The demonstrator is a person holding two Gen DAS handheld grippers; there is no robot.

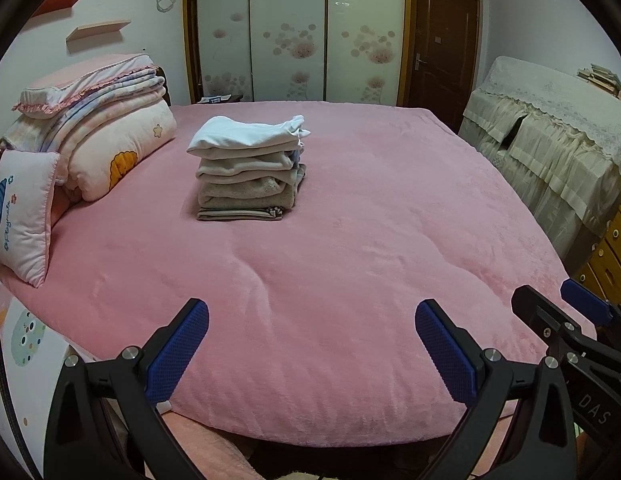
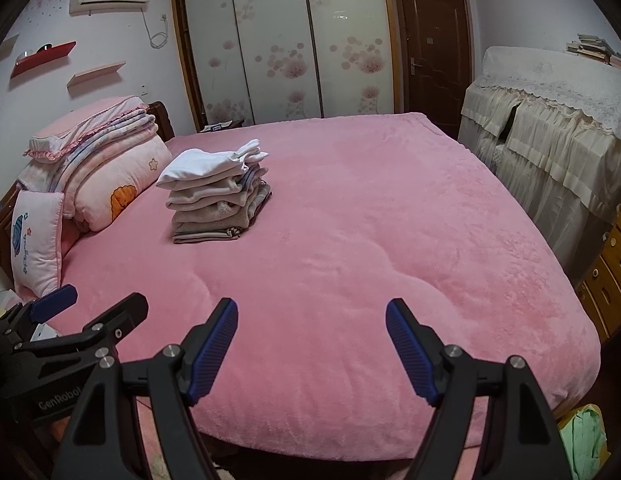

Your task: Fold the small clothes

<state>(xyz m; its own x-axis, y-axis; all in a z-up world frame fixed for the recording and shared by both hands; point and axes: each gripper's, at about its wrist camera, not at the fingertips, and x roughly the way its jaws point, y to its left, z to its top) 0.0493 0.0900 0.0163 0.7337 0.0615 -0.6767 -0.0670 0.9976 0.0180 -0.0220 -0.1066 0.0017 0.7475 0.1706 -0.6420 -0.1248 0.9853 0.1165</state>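
A stack of folded small clothes (image 1: 248, 170), white on top and beige and grey below, sits on the pink bed (image 1: 350, 240) toward its far left; it also shows in the right wrist view (image 2: 216, 196). My left gripper (image 1: 310, 320) is open and empty, hovering over the bed's near edge. My right gripper (image 2: 310, 316) is open and empty too, beside the left one; it shows at the right edge of the left wrist view (image 1: 550, 300). The left gripper shows at the lower left of the right wrist view (image 2: 94, 304). Both are far from the stack.
Folded quilts and pillows (image 1: 94, 136) are piled at the bed's left end. A lace-covered cabinet (image 1: 550, 140) and wooden drawers (image 1: 610, 256) stand on the right. A wardrobe (image 1: 294, 32) and a door (image 1: 442, 48) are behind. A green cloth (image 2: 586, 436) lies low right of the bed.
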